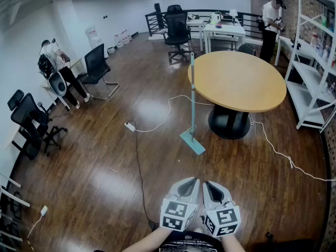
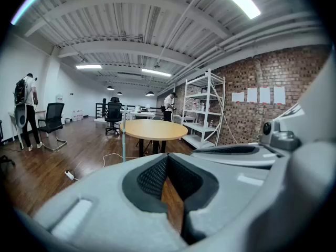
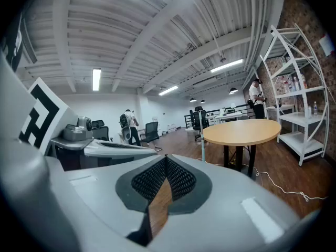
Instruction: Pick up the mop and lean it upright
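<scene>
Closest to the lens in the head view are the two grippers, held low in front of the person: the left gripper (image 1: 190, 185) and the right gripper (image 1: 211, 187) sit side by side, tips angled slightly toward each other. Well apart from them, straight ahead across the wood floor (image 1: 105, 156), stands the mop (image 1: 193, 104). Its flat head rests on the boards and its long handle rises nearly vertical, the upper end leaning on the rim of the round table (image 1: 247, 96). A white cable (image 1: 157, 122) trails past its foot. The mop lines up a shade more with the left gripper, so I judge that hand marginally nearer, though neither is within reach.

From the left gripper view, the left gripper (image 2: 167, 159) has its jaws closed tip to tip, with nothing between the pads; only a sliver of floor shows below where they meet. The mop (image 2: 123, 140) appears as a thin upright pole off to the left of the jaw line, against the table (image 2: 157, 130).

From the right gripper view, the right gripper (image 3: 166, 159) is likewise pinched together and empty. The mop (image 3: 202, 150) stands to the right of its axis, beside the table (image 3: 241, 133).

Judging by how things lie, the mop already leans upright. Any further grasp would mean stepping forward and closing across a vertical handle.
</scene>
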### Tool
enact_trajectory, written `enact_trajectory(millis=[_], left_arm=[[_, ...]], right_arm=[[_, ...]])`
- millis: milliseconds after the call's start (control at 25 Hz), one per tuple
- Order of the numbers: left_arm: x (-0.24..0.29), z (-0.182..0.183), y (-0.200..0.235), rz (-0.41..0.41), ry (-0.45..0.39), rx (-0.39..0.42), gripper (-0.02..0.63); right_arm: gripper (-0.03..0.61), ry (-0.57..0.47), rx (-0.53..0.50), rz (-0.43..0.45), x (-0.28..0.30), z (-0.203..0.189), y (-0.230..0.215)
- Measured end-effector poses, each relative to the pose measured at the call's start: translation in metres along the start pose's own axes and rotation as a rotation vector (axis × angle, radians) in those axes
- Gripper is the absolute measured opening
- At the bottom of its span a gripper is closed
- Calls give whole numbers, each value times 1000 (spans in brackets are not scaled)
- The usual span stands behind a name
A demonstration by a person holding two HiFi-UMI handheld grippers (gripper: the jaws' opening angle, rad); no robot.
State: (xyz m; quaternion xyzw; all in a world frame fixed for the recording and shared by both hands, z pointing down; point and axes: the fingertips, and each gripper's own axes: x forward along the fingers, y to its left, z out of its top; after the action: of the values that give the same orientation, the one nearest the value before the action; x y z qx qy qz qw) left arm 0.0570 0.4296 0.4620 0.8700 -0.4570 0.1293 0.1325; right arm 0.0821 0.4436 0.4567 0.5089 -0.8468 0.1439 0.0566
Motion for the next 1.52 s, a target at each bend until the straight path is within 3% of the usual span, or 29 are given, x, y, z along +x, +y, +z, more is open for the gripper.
enact_trajectory(millis=[320, 600, 1120, 1520], left_arm=[[32, 4, 17, 15, 13, -1, 3], [80, 16, 69, -2, 14, -37, 3], [156, 73, 199, -53, 6, -40, 3], [195, 92, 251, -78, 3, -47, 3]], right_arm=[[0, 10, 4, 22, 36, 6, -23], [0, 32, -18, 12, 105, 20, -39], [0, 58, -42, -34, 258, 72, -42], [0, 48, -47, -75, 320, 92, -57]])
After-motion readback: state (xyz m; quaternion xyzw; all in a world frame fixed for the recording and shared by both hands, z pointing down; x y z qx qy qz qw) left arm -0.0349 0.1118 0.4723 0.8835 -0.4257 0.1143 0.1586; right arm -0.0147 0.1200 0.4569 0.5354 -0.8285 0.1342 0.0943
